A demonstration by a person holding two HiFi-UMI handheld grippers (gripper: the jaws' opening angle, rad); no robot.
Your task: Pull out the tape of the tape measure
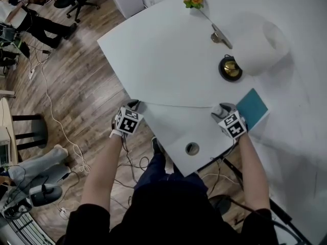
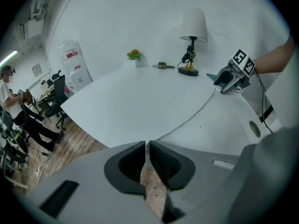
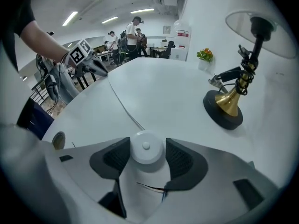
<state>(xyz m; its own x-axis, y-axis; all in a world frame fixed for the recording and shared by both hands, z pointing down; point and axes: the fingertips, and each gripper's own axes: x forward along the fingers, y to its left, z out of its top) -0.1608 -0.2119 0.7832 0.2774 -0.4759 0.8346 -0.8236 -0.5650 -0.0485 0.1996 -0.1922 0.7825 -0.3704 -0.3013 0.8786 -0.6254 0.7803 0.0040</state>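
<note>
An open office with wood flooring surrounds a white worktop (image 1: 168, 60). A lamp (image 1: 230, 68) and a small potted flower (image 1: 193, 1) stand toward its far edge. The left gripper (image 1: 134, 105) sits at the near left corner, its fingers (image 2: 133, 160) pressed together with only a thin slit between them, pinching the end of the tape (image 1: 176, 106). The tape runs as a thin pale line along the worktop to the right gripper (image 1: 219, 108), which is near the front edge just beside a teal book (image 1: 252, 106). The right gripper's fingers (image 3: 111, 160) are closed partway on the round white tape measure (image 3: 146, 147), one against each side of it. A round grommet hole (image 1: 192, 148) lies near the front edge, between the two grippers.
</note>
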